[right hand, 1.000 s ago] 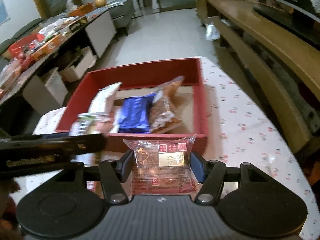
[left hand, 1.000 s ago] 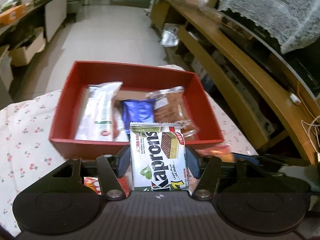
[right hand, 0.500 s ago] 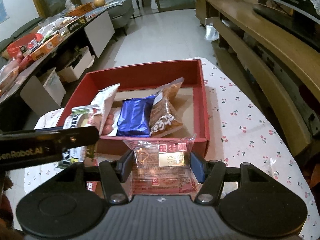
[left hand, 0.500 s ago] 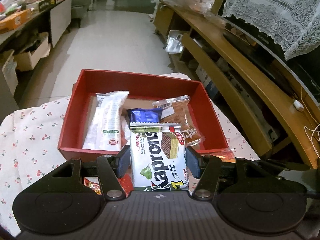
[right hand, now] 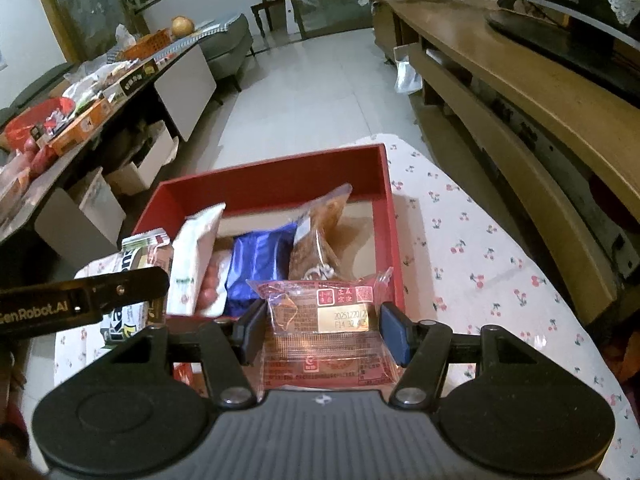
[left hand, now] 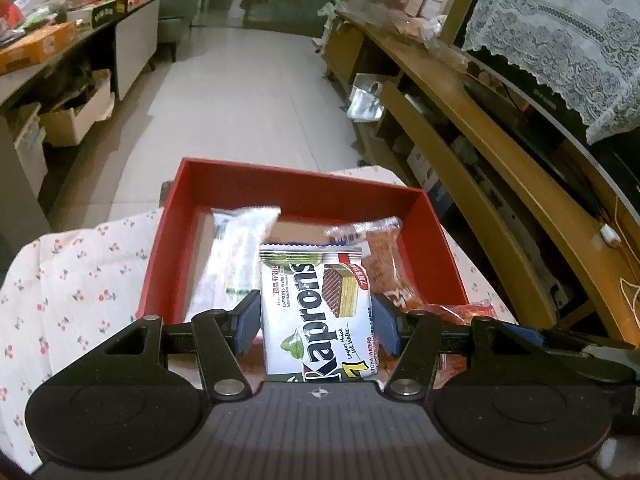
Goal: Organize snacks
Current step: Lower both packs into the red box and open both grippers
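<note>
Left gripper [left hand: 316, 322]: jaws clamped on the Kaprons wafer pack [left hand: 318, 316], pads bearing on both long edges, pack upright with its top seam toward the red box [left hand: 304, 192]. Held above the near wall of the box, in front of the packets already inside.

Right gripper [right hand: 322, 330]: jaws clamped on the clear red-printed pastry packet [right hand: 320, 328], pads on its left and right sides. Held just short of the near wall of the box, over the cherry-print cloth [right hand: 480, 256] on the worktop.

Contents of box, as seen from the right wrist: white packet [right hand: 196, 260] leaning at the left, blue packet [right hand: 260, 260] in the middle, brown snack bag [right hand: 320, 236] at the right (bare floor of the box showing at the far right corner).

Handling, judged from the look of the goods:
- Wafer pack: light, fairly stiff in its length, brittle inside. Grip across the body, not the crimped seams. No extra squeeze.
- Pastry packet: light, slick film, soft filling likely to crush. Grip at mid-body on both sides; end flaps too flimsy to hold.
- Both wrappers smooth, so liable to slip if tilted steeply.

Placement advice: lower each packet flat into a free spot, then release close to the box floor rather than dropping from height.
</note>
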Demonstrator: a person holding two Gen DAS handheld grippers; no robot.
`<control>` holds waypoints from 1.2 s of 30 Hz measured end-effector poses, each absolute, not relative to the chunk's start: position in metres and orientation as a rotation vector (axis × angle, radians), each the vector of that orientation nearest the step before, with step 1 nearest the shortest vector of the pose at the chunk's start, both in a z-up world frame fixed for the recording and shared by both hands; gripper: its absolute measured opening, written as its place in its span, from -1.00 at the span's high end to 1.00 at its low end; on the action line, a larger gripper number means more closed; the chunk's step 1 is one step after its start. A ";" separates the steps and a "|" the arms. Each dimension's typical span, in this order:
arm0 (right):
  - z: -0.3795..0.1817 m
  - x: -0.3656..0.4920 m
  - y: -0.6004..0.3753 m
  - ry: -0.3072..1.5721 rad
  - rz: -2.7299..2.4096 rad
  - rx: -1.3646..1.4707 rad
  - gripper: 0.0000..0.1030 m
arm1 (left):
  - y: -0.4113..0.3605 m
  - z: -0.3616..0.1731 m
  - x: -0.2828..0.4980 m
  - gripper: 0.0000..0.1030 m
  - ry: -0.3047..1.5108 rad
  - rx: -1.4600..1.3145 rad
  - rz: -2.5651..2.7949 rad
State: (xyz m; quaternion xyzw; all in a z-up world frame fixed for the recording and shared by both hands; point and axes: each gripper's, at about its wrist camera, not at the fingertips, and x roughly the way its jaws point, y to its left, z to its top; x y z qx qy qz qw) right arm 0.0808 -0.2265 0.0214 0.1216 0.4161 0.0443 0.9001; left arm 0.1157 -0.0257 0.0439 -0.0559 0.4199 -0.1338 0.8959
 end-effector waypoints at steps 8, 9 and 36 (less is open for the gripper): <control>0.020 0.116 -0.226 0.851 0.069 0.261 -0.39 | -0.026 0.041 0.144 -0.27 0.860 -0.107 -0.247; 0.019 0.122 -0.226 0.851 0.063 0.261 -0.39 | -0.025 0.039 0.148 -0.27 0.863 -0.106 -0.241; -0.010 0.175 -0.208 0.875 0.083 0.219 -0.50 | -0.024 0.002 0.183 -0.34 0.948 -0.075 -0.185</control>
